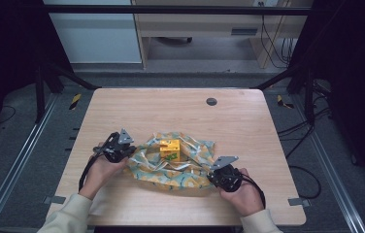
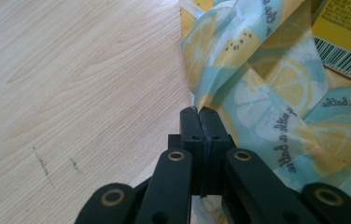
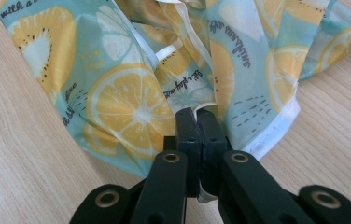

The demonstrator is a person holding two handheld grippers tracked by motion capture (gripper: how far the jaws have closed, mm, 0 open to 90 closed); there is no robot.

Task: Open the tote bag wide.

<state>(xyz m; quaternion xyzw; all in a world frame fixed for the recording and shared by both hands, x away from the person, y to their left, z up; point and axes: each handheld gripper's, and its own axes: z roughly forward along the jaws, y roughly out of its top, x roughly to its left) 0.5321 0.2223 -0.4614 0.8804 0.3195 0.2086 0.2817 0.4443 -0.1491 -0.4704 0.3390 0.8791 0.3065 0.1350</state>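
A light-blue cloth [image 1: 180, 171] printed with lemon slices lies rumpled on the wooden table [image 1: 171, 111]. On its middle stands a small yellow box [image 1: 170, 149] with a green label. My left gripper [image 1: 131, 149] is shut on the cloth's left edge [image 2: 197, 105]. Part of the yellow box [image 2: 346, 28], with a barcode, shows at the upper right of the left gripper view. My right gripper [image 1: 213, 174] is shut on the cloth's near right part [image 3: 196, 111], where folds of the fabric [image 3: 131, 102] bunch up around the jaws.
A round grey grommet [image 1: 211, 101] sits in the table near its far edge. Bare wood [image 2: 71, 84] lies left of the cloth. Black frame posts stand at both sides, and cables run on the floor at the right.
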